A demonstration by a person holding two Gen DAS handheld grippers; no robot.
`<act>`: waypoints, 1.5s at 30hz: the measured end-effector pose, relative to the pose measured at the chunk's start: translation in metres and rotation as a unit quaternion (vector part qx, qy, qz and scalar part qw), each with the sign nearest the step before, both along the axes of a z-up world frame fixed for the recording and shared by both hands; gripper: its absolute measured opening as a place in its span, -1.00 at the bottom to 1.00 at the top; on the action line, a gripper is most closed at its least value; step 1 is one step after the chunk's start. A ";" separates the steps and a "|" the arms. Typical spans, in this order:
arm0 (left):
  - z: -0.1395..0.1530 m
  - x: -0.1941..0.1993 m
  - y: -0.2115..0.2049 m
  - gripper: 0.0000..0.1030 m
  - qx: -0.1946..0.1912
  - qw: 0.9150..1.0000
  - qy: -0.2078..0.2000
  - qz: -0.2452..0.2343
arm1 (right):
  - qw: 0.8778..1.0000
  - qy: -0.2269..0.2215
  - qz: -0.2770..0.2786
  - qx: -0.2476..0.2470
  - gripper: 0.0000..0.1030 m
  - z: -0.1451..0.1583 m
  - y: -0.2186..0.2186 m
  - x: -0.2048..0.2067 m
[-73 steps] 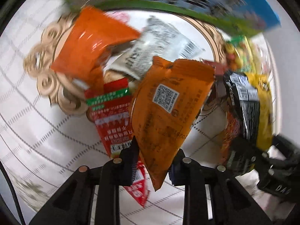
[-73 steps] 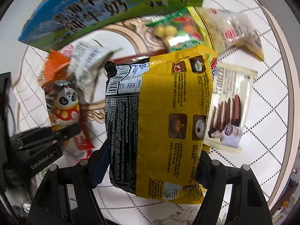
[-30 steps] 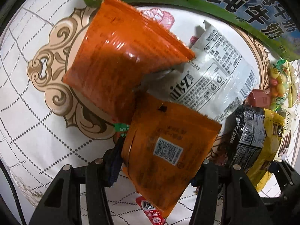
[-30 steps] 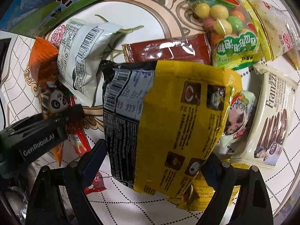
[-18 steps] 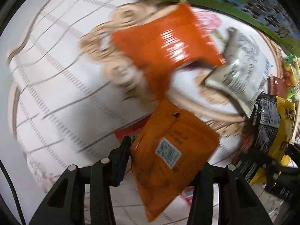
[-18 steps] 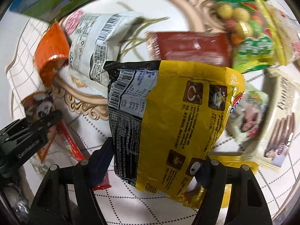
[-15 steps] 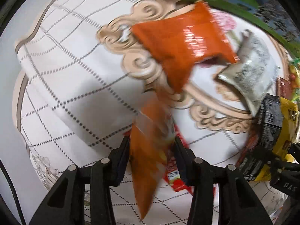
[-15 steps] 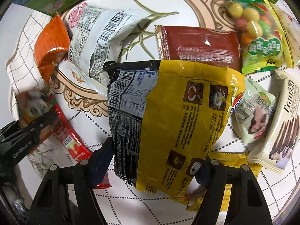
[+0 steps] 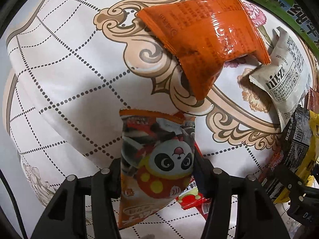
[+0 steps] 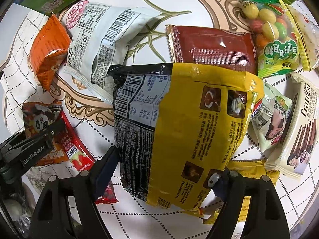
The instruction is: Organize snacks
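My left gripper (image 9: 157, 171) is shut on an orange snack packet with a panda picture (image 9: 157, 159), held over the patterned tablecloth; it also shows in the right wrist view (image 10: 39, 119). My right gripper (image 10: 169, 171) is shut on a large yellow and black noodle packet (image 10: 179, 123), held above the other snacks. In the left wrist view that noodle packet (image 9: 299, 139) is at the far right edge.
On the cloth lie an orange bag (image 9: 207, 39), a white bag (image 10: 99, 45), a brown packet (image 10: 213, 45), a candy bag (image 10: 273, 39), a Franzi biscuit pack (image 10: 299, 135), a red stick packet (image 10: 75, 145). A green-blue milk carton box (image 9: 289, 6) stands at the back.
My left gripper has swung left and pulled back from the orange bag, and the packet in it has turned its panda side up. My right gripper holds the noodle packet almost unmoved.
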State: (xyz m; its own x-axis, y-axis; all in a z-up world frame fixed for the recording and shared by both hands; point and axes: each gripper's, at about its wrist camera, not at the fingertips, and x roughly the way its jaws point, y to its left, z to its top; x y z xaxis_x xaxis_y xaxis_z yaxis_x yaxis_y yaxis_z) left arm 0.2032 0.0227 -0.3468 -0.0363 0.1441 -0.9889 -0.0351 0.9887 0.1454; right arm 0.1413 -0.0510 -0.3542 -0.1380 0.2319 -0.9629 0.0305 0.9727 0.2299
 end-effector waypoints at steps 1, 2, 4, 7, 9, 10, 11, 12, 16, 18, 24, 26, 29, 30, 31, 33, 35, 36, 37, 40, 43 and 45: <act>0.002 -0.003 0.002 0.02 0.000 1.000 0.000 0.000 | 1.000 0.000 0.000 0.000 0.65 -0.005 -0.002 -0.001; 0.003 -0.003 0.001 0.02 0.000 1.000 0.000 0.000 | 1.000 0.000 0.000 -0.002 0.65 -0.004 -0.001 -0.002; 0.008 -0.004 0.006 0.08 -0.002 1.000 0.000 -0.002 | 1.000 -0.001 -0.001 -0.003 0.67 -0.011 -0.002 -0.004; 0.016 -0.008 0.005 0.10 -0.005 1.000 0.007 0.001 | 1.000 0.000 -0.001 -0.003 0.72 -0.015 -0.004 -0.003; 0.035 -0.013 0.008 0.10 -0.035 0.999 0.000 0.014 | 1.000 0.002 -0.007 0.002 0.78 -0.011 -0.008 -0.006; 0.046 -0.016 0.010 0.10 -0.053 0.998 -0.007 0.020 | 1.000 0.001 -0.009 0.005 0.80 -0.012 -0.009 -0.006; 0.057 -0.018 0.012 0.10 -0.069 0.997 -0.012 0.025 | 1.000 -0.003 -0.011 0.007 0.81 -0.008 -0.011 -0.007; 0.066 -0.020 0.015 0.10 -0.081 0.996 -0.016 0.029 | 1.000 -0.006 -0.013 0.009 0.82 -0.004 -0.013 -0.008; 0.087 -0.025 0.024 0.10 -0.110 0.993 -0.025 0.038 | 1.000 -0.016 -0.023 0.014 0.82 0.009 -0.017 -0.010; 0.084 -0.025 0.024 0.10 -0.100 0.994 -0.025 0.027 | 0.999 -0.018 -0.026 0.014 0.83 0.012 -0.018 -0.010; 0.032 -0.038 0.007 0.14 -0.087 0.995 0.046 0.001 | 0.999 -0.015 -0.032 0.001 0.89 0.008 -0.012 -0.009; 0.024 -0.039 0.001 0.15 -0.090 0.995 0.051 0.003 | 0.999 -0.012 -0.032 -0.004 0.93 0.004 -0.008 -0.007; 0.017 -0.037 -0.011 0.17 -0.089 0.995 0.049 -0.005 | 0.999 -0.002 -0.037 -0.008 0.93 -0.007 -0.002 -0.005; 0.017 -0.036 -0.016 0.17 -0.088 0.995 0.048 -0.012 | 0.999 0.002 -0.040 -0.008 0.93 -0.011 0.000 -0.004; 0.016 -0.035 -0.021 0.18 -0.084 0.995 0.047 -0.021 | 0.999 0.007 -0.042 -0.007 0.93 -0.014 0.003 -0.004; 0.016 -0.034 -0.028 0.18 -0.078 0.995 0.048 -0.033 | 0.999 0.017 -0.048 -0.004 0.93 -0.023 0.005 -0.003; 0.014 -0.034 -0.034 0.18 -0.072 0.995 0.047 -0.041 | 0.999 0.024 -0.049 -0.002 0.93 -0.030 0.003 -0.001; 0.012 -0.034 -0.035 0.17 -0.073 0.995 0.046 -0.042 | 0.998 0.027 -0.050 -0.002 0.93 -0.033 0.003 -0.001; 0.009 -0.035 -0.043 0.18 -0.069 0.996 0.045 -0.043 | 0.998 0.031 -0.051 -0.001 0.93 -0.036 0.002 -0.002; 0.001 -0.039 -0.040 0.18 -0.056 0.996 0.038 -0.050 | 0.998 0.034 -0.049 -0.004 0.93 -0.042 -0.001 -0.005; -0.004 -0.039 -0.050 0.18 -0.042 0.997 0.030 -0.056 | 0.998 0.034 -0.048 -0.008 0.93 -0.041 -0.011 -0.015; -0.007 -0.038 -0.057 0.18 -0.031 0.997 0.028 -0.060 | 0.999 0.029 -0.044 -0.013 0.93 -0.039 -0.016 -0.016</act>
